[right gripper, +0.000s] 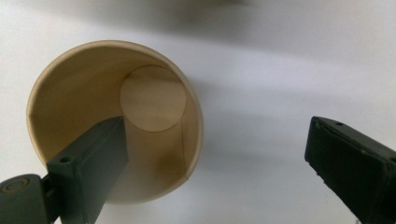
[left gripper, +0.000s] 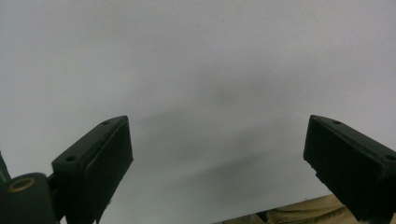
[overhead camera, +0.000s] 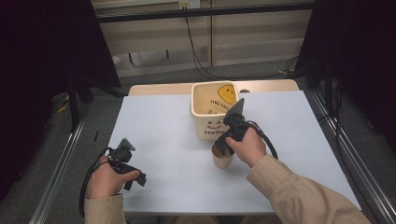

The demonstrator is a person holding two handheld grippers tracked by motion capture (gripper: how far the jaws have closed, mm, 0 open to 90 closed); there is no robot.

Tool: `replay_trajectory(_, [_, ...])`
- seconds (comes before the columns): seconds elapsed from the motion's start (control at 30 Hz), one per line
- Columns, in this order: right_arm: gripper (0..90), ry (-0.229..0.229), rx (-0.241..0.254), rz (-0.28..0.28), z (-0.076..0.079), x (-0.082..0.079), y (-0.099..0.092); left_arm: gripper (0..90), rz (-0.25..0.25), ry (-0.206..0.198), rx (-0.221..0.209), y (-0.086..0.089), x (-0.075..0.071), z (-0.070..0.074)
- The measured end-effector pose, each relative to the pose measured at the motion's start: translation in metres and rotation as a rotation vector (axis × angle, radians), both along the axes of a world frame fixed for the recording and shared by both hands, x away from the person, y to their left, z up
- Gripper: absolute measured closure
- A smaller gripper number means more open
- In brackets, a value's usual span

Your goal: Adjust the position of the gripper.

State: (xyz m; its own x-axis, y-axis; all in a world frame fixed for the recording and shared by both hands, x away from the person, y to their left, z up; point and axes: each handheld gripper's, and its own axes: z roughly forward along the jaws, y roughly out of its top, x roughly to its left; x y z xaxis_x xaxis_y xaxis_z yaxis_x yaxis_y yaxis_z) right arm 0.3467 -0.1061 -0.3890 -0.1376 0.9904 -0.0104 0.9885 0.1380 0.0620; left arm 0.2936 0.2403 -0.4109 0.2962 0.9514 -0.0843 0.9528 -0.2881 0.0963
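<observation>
A tan paper cup [overhead camera: 222,159] stands upright and empty on the white table sheet [overhead camera: 163,135], just in front of the cream bucket. My right gripper [overhead camera: 220,148] points down over the cup. In the right gripper view its jaws [right gripper: 217,135] stand wide apart: one hangs over the cup's mouth [right gripper: 93,93], the other over bare table outside it, and neither pad touches the wall. My left gripper [overhead camera: 135,178] rests low at the near left of the table, open, with only the white surface between its fingers [left gripper: 217,135].
A cream bucket [overhead camera: 194,106] with a yellow smiley face and "Hello" lettering stands at the table's middle back, close behind the cup. A beige sleeve [left gripper: 289,215] shows at the bottom of the left gripper view. Metal rails run along both table sides.
</observation>
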Motion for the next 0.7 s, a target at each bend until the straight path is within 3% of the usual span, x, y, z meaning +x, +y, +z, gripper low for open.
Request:
replay_trajectory(0.37, [6.3, 0.010, 0.012, 0.004, 0.024, 0.003, -0.006, 7.6, -0.002, -0.004, -0.007, 0.000, 0.001, 0.000])
replay_trajectory(0.63, [6.4, -0.001, 0.017, 0.017, 0.061, 0.009, -0.010, 7.6, -0.004, 0.002, -0.006, 0.003, 0.001, -0.001])
replay_trajectory(0.7, [6.3, -0.008, 0.005, 0.032, 0.077, 0.010, -0.010, 7.6, 0.001, 0.008, -0.009, 0.002, 0.002, -0.001])
